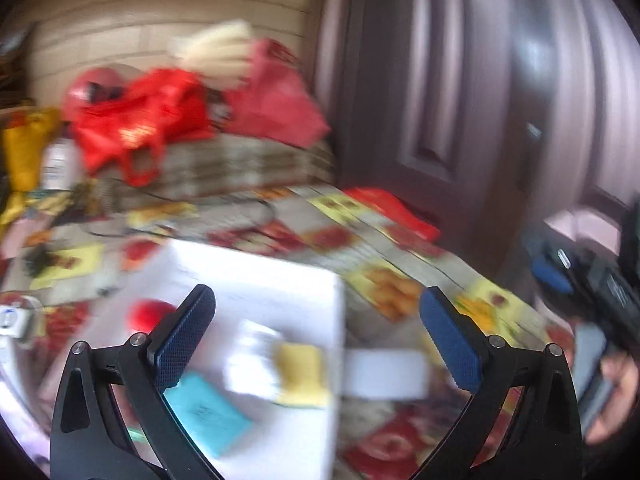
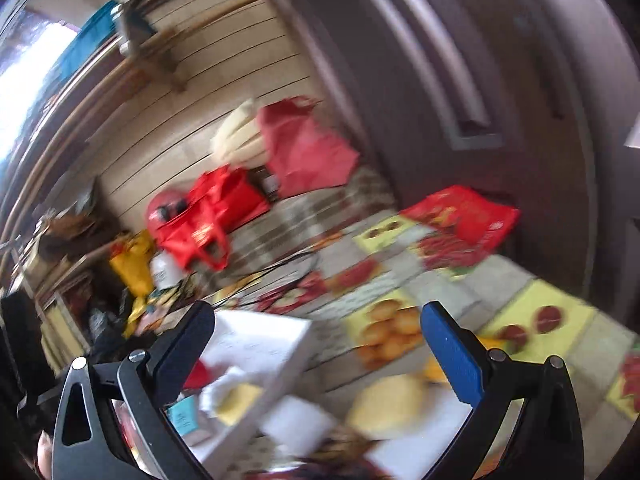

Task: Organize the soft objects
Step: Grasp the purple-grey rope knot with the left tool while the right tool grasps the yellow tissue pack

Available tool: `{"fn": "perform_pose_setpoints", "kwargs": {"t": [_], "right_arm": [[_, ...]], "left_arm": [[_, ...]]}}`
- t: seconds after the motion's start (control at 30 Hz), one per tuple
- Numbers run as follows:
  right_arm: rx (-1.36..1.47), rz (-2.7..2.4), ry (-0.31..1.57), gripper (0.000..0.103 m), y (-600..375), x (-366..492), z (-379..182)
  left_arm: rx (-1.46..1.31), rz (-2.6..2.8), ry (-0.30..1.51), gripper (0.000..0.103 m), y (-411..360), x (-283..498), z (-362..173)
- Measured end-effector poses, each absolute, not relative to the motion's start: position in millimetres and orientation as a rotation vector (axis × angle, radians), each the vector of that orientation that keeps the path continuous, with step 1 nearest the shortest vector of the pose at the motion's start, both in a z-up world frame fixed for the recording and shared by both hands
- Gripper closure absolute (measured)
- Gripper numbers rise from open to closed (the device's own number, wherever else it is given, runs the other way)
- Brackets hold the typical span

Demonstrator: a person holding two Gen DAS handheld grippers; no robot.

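Note:
Both views are motion-blurred. My left gripper [image 1: 316, 308] is open and empty above a white box [image 1: 276, 280] on the fruit-print tablecloth. In the box lie a red ball [image 1: 146, 314], a turquoise pad [image 1: 208, 414], a yellow sponge-like piece [image 1: 302, 374] and a white soft piece [image 1: 250, 358]. My right gripper [image 2: 318, 322] is open and empty, above the same white box [image 2: 256, 344] and a yellow soft object [image 2: 386, 406] lying beside it on the table. The right gripper's body shows at the right edge of the left wrist view [image 1: 592, 280].
Red bags [image 1: 148, 120] and a pink bag [image 1: 276, 100] are piled on a checked cushion at the back. A flat red bag [image 2: 464, 216] lies at the table's far edge by a dark door [image 1: 480, 80]. A black cable [image 2: 280, 272] crosses the tablecloth.

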State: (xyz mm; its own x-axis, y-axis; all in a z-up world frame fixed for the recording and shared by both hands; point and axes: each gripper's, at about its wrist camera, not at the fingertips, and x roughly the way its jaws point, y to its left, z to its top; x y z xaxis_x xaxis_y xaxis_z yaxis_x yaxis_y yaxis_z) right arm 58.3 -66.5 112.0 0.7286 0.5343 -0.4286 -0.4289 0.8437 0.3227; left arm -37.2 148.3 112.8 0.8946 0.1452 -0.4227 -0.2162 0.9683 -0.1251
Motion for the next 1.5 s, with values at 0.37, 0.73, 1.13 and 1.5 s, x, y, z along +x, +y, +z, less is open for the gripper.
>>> {"fn": "perform_pose_setpoints", "kwargs": {"t": [0.37, 0.73, 1.13, 1.5], "right_arm": [[0.148, 0.389, 0.67, 0.0, -130, 82, 89], [-0.15, 0.45, 0.858, 0.0, -100, 115, 49], [-0.199, 0.506, 0.979, 0.026, -86, 138, 23], [-0.266, 0.539, 0.974, 0.025, -66, 144, 16]], "left_arm": [[-0.076, -0.118, 0.738, 0.001, 50, -6, 50], [-0.025, -0.135, 0.865, 0.045, 33, 21, 12], [-0.048, -0.185, 0.849, 0.051, 39, 10, 14], [0.039, -0.228, 0.86, 0.049, 18, 7, 12]]}}
